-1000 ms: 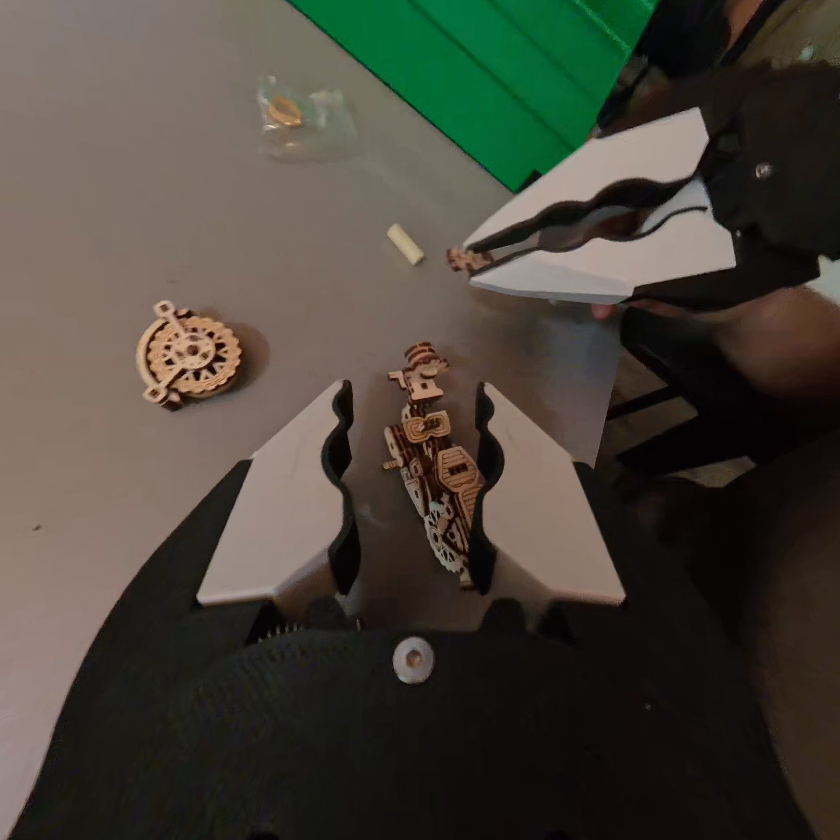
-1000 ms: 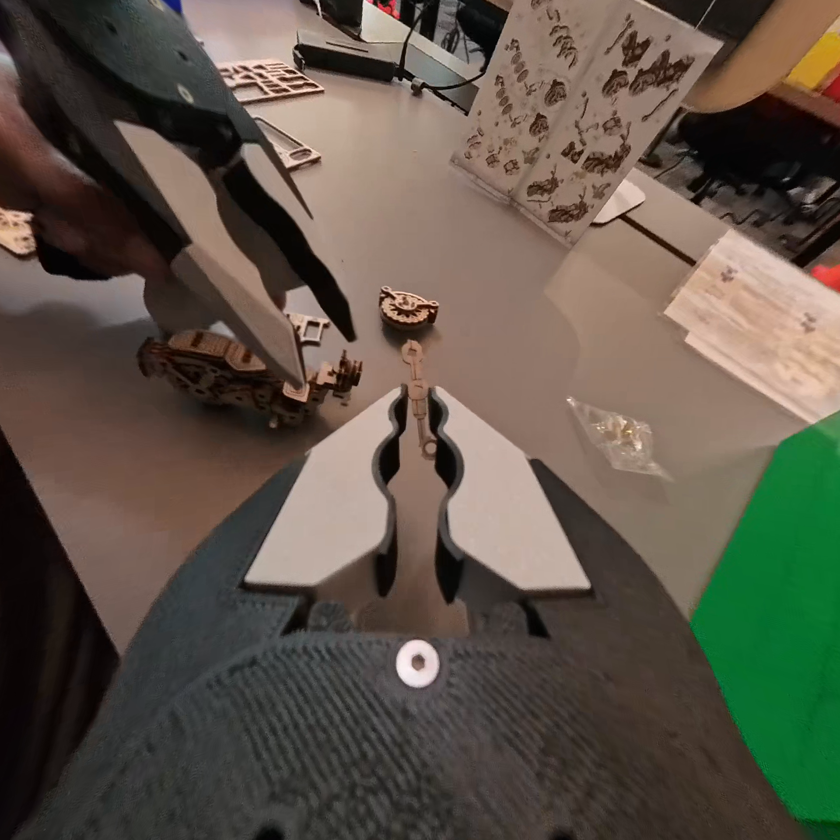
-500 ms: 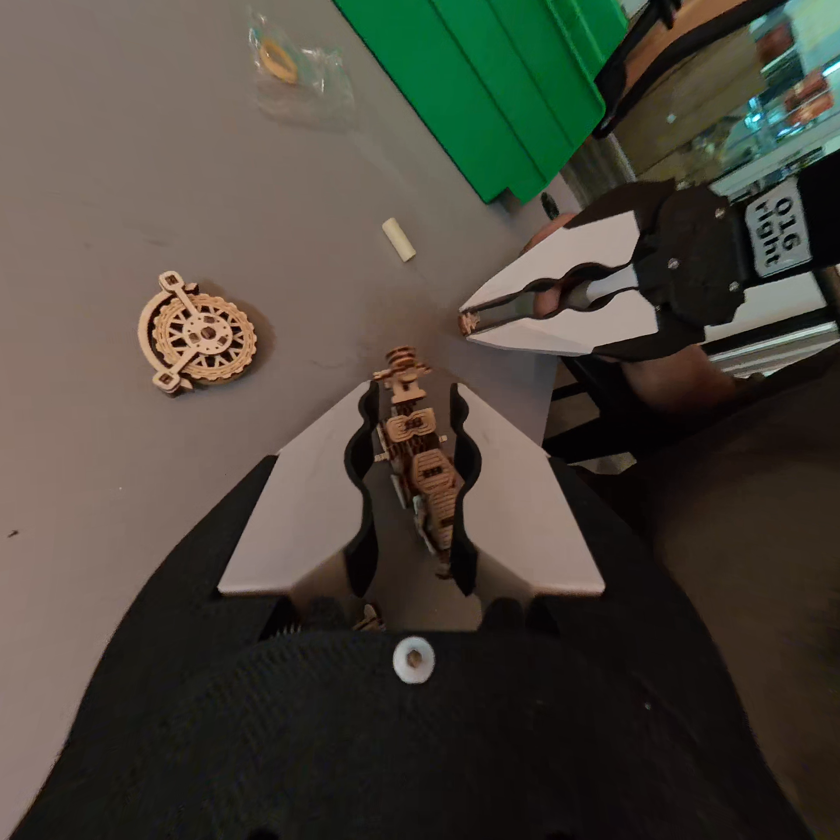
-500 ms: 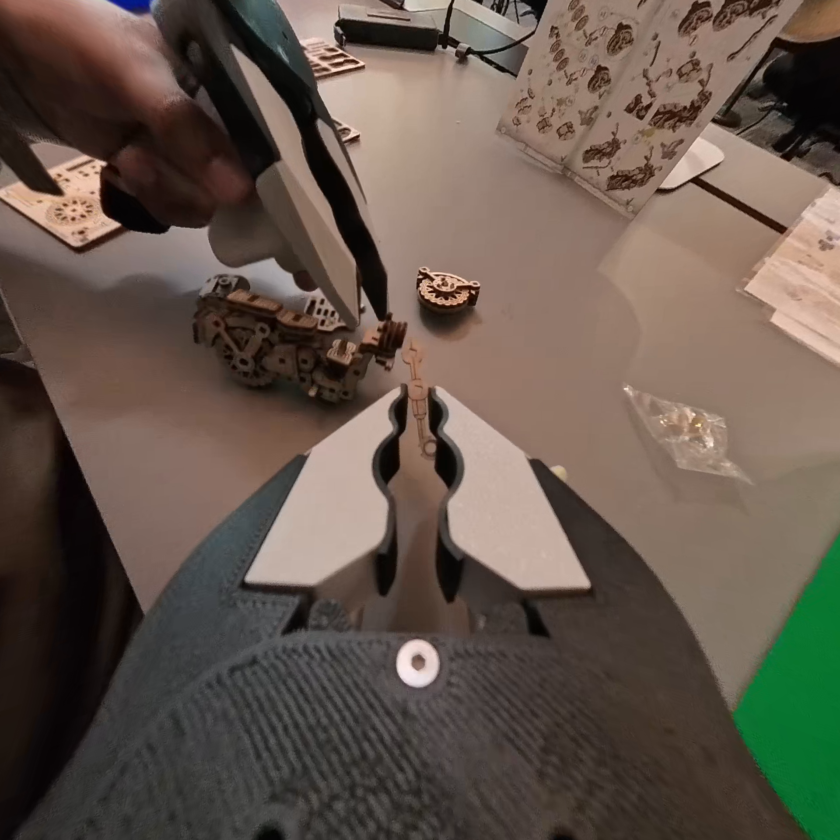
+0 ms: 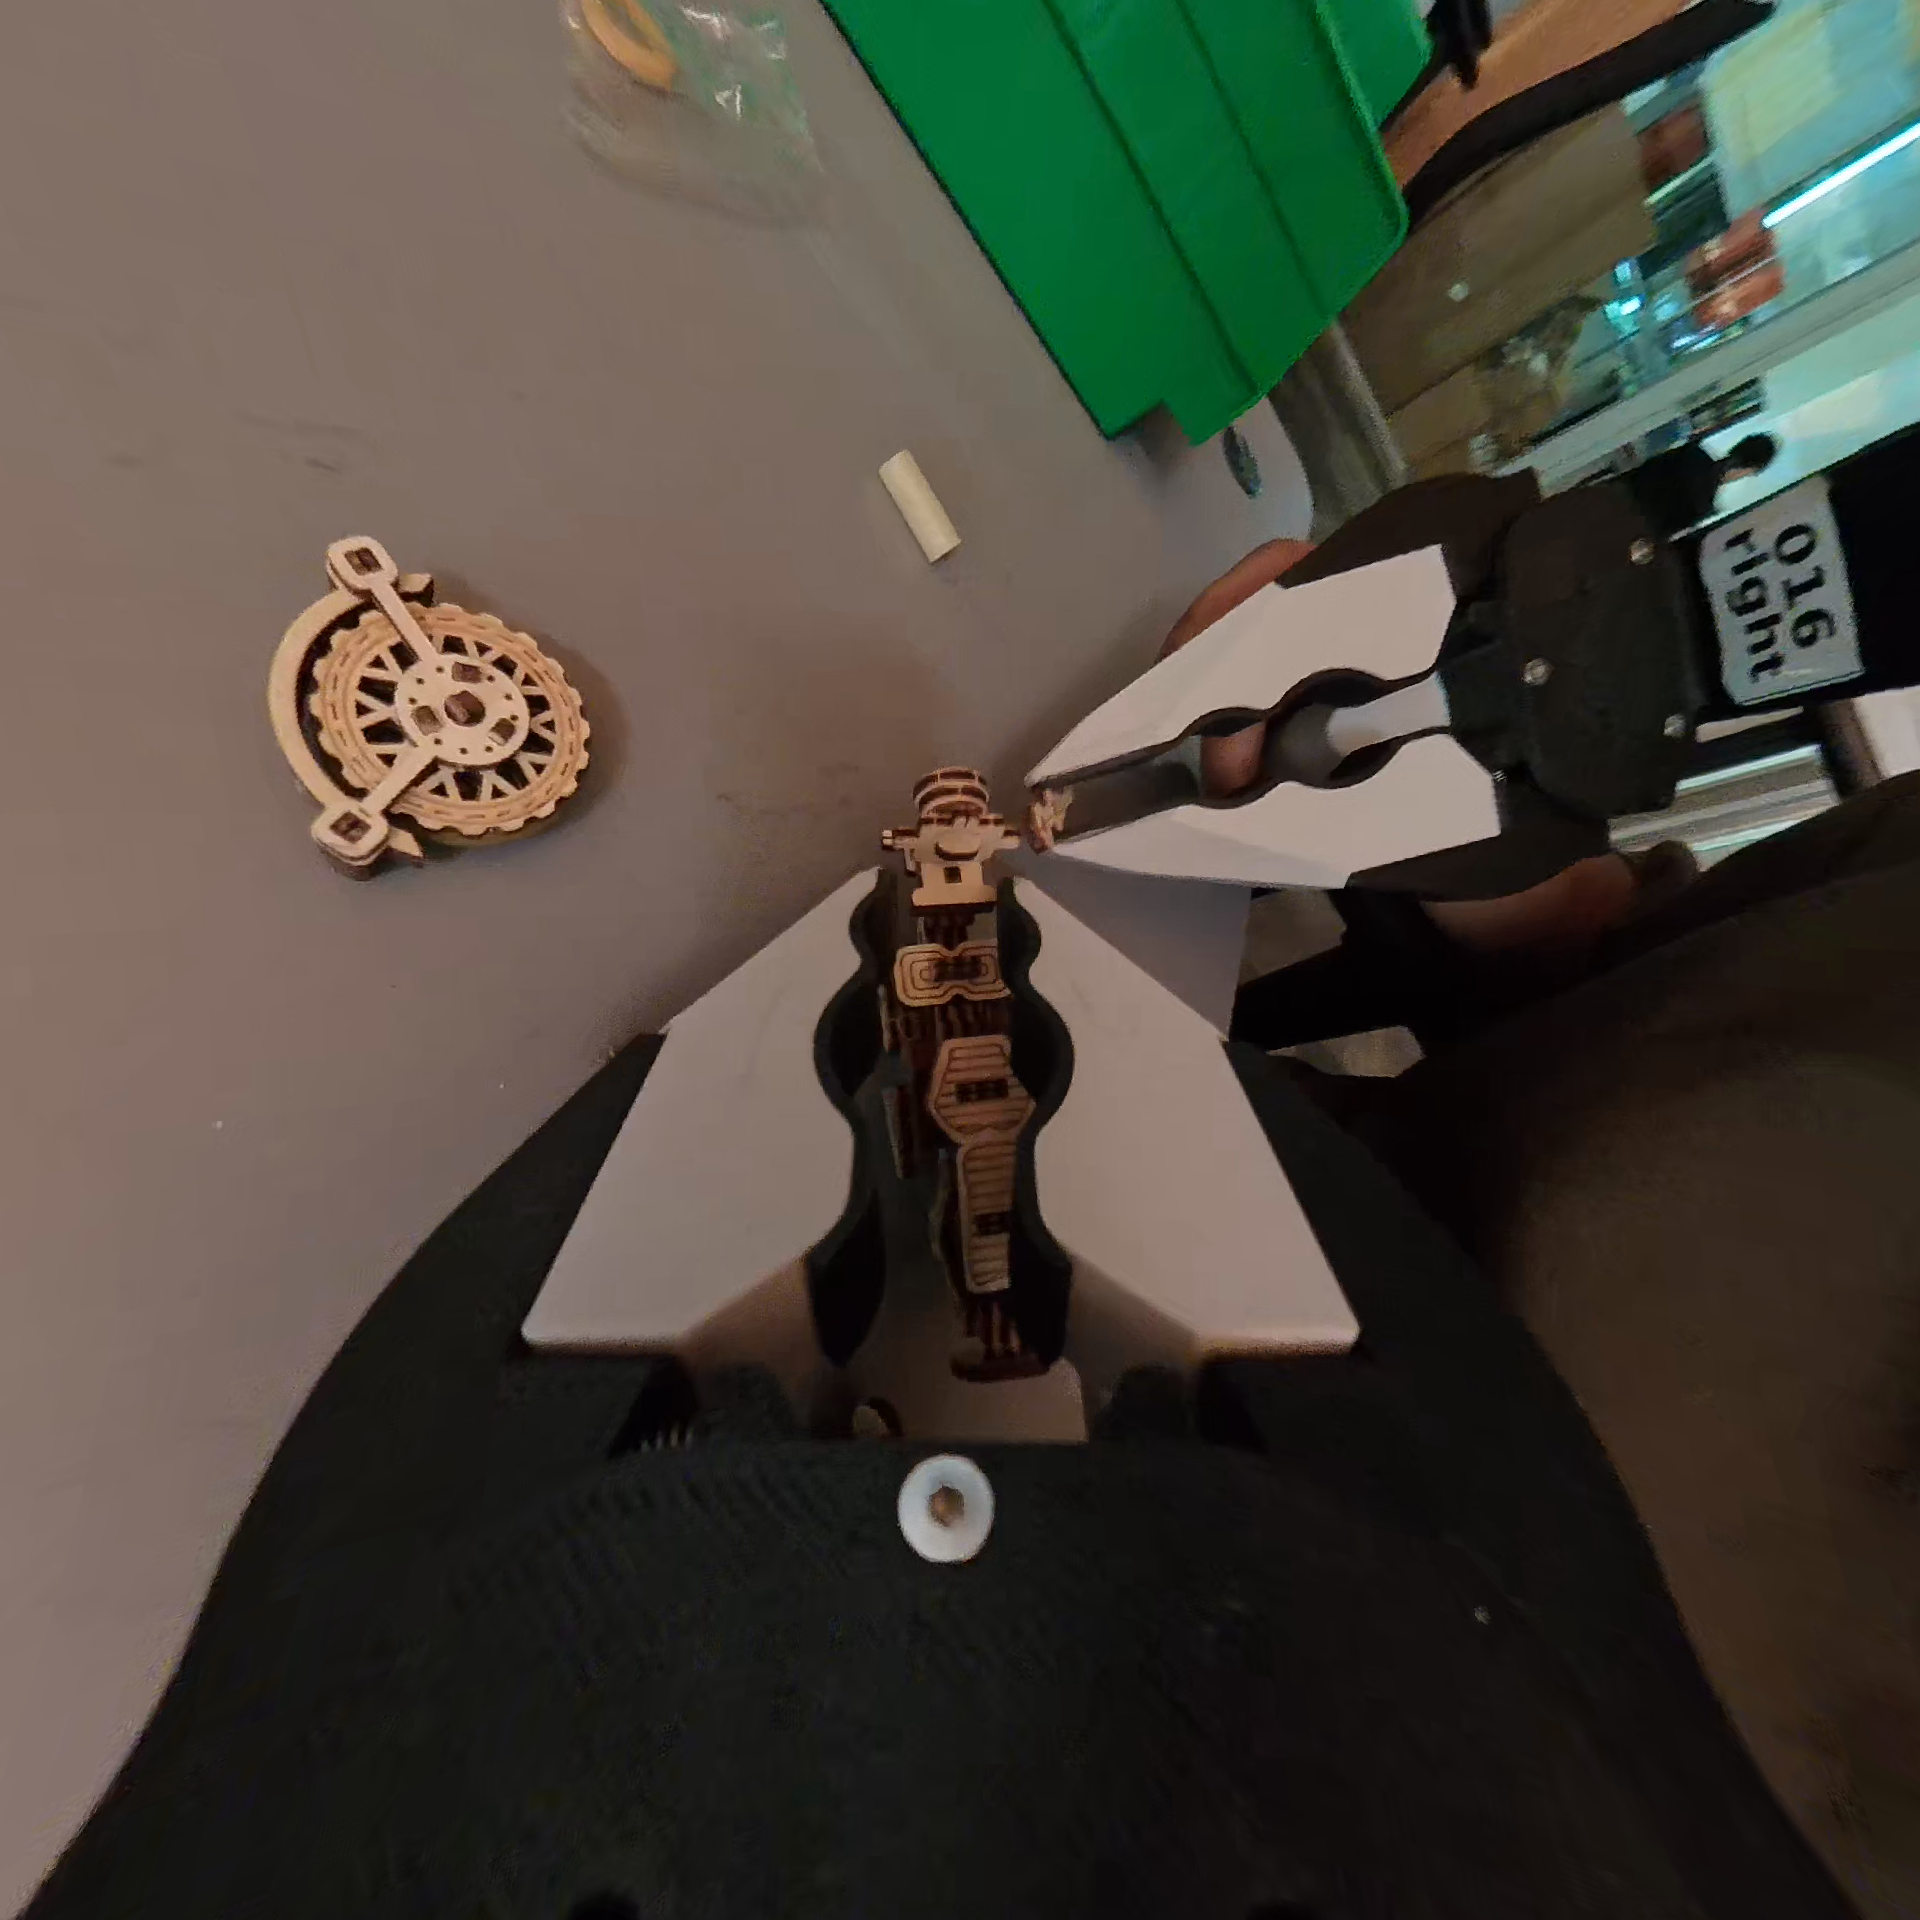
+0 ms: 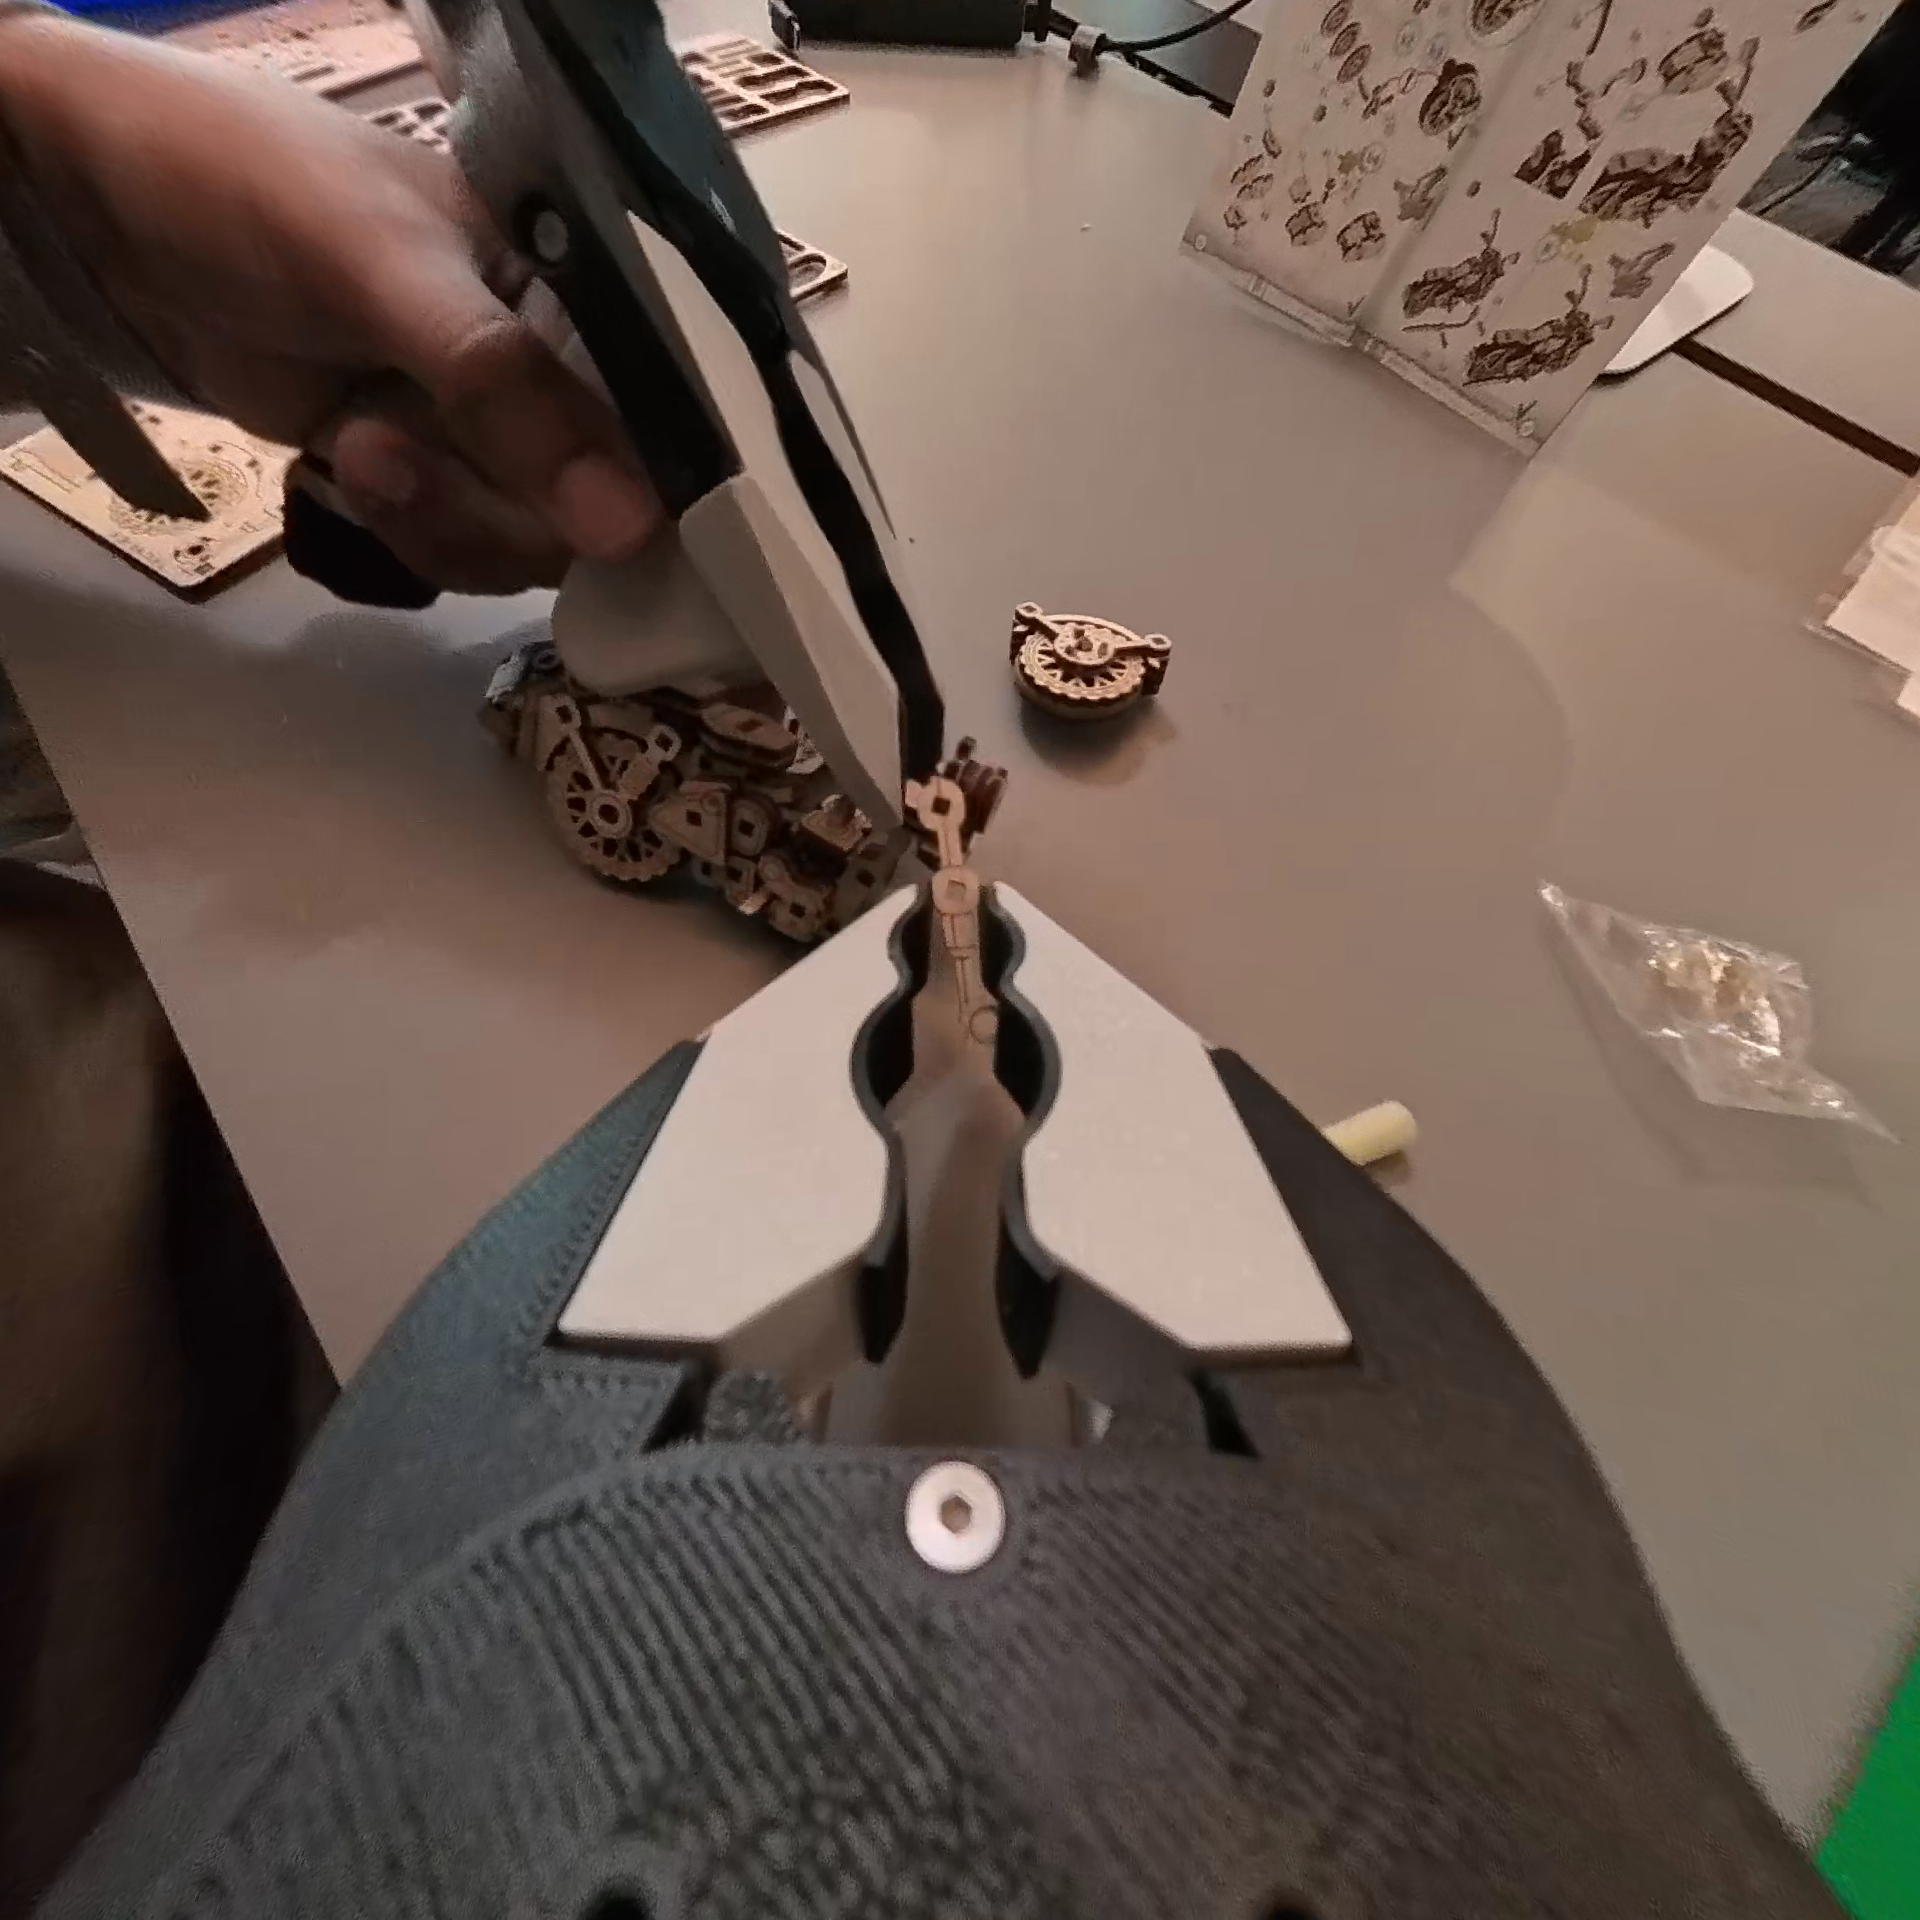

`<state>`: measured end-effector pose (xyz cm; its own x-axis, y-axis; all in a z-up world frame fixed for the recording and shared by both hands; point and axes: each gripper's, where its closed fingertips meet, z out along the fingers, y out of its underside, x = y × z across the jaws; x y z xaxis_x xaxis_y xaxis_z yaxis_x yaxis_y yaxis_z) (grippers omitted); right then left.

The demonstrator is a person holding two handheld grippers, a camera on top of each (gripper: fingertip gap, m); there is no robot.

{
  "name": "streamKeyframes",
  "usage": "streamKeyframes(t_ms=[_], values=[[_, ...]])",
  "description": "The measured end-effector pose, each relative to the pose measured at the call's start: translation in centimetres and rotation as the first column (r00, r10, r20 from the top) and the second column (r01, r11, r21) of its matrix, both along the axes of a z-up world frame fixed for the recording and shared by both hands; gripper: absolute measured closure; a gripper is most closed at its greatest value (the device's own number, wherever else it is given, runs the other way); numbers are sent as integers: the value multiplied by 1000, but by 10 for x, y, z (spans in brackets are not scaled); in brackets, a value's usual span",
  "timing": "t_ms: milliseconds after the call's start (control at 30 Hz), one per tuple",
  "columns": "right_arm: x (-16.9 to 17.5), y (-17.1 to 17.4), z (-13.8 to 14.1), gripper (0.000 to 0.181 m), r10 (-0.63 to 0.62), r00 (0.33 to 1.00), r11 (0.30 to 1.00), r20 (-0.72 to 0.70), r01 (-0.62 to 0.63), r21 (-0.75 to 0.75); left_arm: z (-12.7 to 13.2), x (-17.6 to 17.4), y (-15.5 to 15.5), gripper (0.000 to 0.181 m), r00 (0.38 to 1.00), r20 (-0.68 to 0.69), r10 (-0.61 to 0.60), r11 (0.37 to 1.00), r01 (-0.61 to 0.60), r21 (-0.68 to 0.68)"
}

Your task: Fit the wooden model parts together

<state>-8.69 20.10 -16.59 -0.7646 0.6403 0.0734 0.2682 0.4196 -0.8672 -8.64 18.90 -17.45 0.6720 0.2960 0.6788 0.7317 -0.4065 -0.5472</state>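
My left gripper [image 5: 943, 894] is shut on a wooden model body [image 5: 961, 1049], a motorcycle-like assembly, held upright on the grey table [image 5: 312, 1039]. It also shows in the right wrist view [image 6: 665, 800], with the left gripper [image 6: 904, 769] over it. My right gripper [image 6: 954, 904] is shut on a thin flat wooden strip [image 6: 961, 935]. The strip's far end touches the model's front end [image 6: 971, 784]. In the left wrist view the right gripper [image 5: 1039, 821] holds that strip's tip against the model's front. A wooden wheel assembly [image 5: 421, 707] lies to the left, also visible in the right wrist view [image 6: 1091, 660].
A green bin [image 5: 1122, 187] stands at the table's far side. A small white cylinder [image 5: 917, 507] and a clear bag of small parts [image 6: 1704, 997] lie on the table. Wooden part sheets [image 6: 156, 499] and an upright instruction sheet [image 6: 1455, 187] are at the back. The tips of both grippers are at nearly the same place.
My left gripper closed on the model body and stood it upright. My right gripper moved in, bringing the strip's tip up to the model's front end.
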Motion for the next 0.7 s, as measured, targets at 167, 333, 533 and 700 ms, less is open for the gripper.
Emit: streamKeyframes(t_ms=[167, 333, 533, 700], values=[[-4, -3, -1, 174, -17, 1000, 1000, -14, 18, 5, 1, -1, 0, 166, 998, 58, -11, 998, 8, 67], [-10, -4, -5, 174, -35, 999, 999, 8, 35, 0, -1, -5, -1, 164, 998, 59, -11, 997, 7, 77], [-14, -7, -4, 174, -83, 996, 997, 37, 83, -1, 1, -8, -1, 160, 995, 100, 26, 993, -37, 112], [-13, -11, -2, 174, -103, 993, 995, 58, 103, -7, 3, -8, -1, 160, 995, 96, 41, 990, -53, 130]])
